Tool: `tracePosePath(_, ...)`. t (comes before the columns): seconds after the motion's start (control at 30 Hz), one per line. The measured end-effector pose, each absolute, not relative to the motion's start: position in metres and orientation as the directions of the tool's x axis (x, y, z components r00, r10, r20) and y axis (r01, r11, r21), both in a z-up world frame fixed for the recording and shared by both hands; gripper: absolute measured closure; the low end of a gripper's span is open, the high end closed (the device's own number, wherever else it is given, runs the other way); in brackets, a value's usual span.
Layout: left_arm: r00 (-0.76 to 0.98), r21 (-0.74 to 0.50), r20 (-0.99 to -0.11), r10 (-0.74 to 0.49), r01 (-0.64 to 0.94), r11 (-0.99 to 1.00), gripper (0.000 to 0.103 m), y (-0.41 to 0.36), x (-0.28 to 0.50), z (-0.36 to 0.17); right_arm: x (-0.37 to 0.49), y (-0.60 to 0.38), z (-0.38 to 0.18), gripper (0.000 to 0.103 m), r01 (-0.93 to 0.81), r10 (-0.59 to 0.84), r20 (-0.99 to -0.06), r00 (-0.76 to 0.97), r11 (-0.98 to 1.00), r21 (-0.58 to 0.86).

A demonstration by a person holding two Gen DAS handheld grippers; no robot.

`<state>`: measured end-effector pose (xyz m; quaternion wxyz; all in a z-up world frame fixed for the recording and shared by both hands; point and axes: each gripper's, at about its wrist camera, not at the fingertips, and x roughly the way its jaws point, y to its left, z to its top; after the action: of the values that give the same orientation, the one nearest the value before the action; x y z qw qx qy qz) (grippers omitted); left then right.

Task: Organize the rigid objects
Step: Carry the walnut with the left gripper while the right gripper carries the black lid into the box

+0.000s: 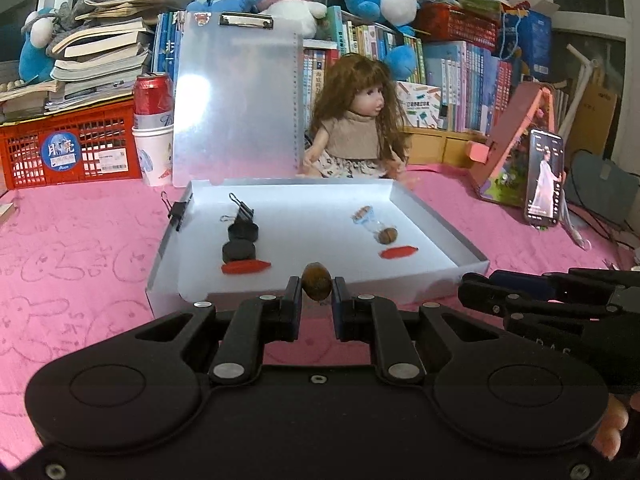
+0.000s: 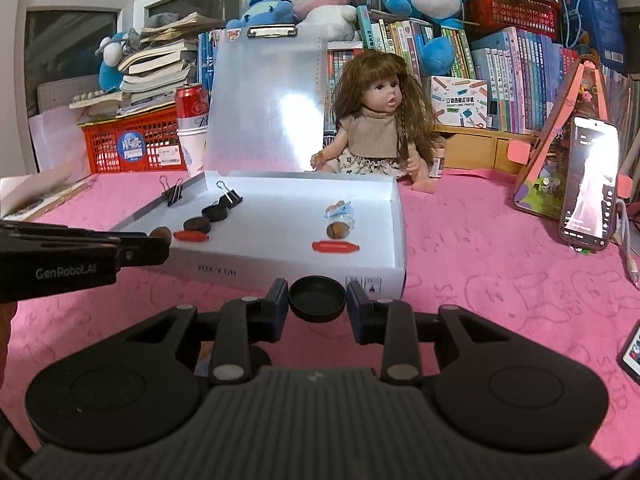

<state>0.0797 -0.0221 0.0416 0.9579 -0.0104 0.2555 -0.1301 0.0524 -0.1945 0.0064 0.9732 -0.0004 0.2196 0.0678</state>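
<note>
A shallow white box [image 1: 440, 216] [image 2: 396, 216] lies open on the pink cloth. My left gripper [image 1: 316, 290] is shut on a brown nut [image 1: 316, 287], held just before the box's near rim; it also shows in the right wrist view [image 2: 160, 236]. My right gripper [image 2: 317, 299] is shut on a black round cap [image 2: 317, 299], in front of the box's near wall. Inside on the left lie two black caps [image 1: 239, 242] [image 2: 206, 218], a binder clip [image 1: 244, 212] and a red marker strip [image 1: 246, 267]. On the right lie a small glass bottle with a nut in it [image 1: 378, 228] [image 2: 339, 222] and another red strip [image 1: 398, 252] [image 2: 335, 246].
The box lid [image 1: 236, 100] stands upright behind. A second binder clip [image 1: 176, 214] grips the left wall. A doll [image 1: 356, 120], a red can on a paper cup [image 1: 154, 128], a red crate [image 1: 72, 148], a phone on a stand [image 1: 544, 178] and bookshelves surround the box.
</note>
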Motion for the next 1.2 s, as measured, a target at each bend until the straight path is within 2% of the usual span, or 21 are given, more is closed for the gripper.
tracePosePath(0.63,0.813,-0.137,-0.524,-0.252,0.212,0.968,0.088,-0.011,0.149,0.052,0.114,-0.198,0.028,0.067,-0.107,0.134,-0.461,0.877,0.991,0.084)
tracePosePath(0.87,0.773,-0.185,-0.572,-0.274,0.204,0.961,0.088,-0.017,0.208,0.051,0.172,-0.203,0.041,0.067,-0.122,0.207,-0.509,0.835,0.973,0.195)
tracePosePath(1.2,0.732,-0.177,-0.626,-0.27,0.204,0.963,0.088,-0.037,0.28,0.033,0.257,-0.223,0.03,0.067,0.031,0.123,-0.621,0.774,0.972,0.232)
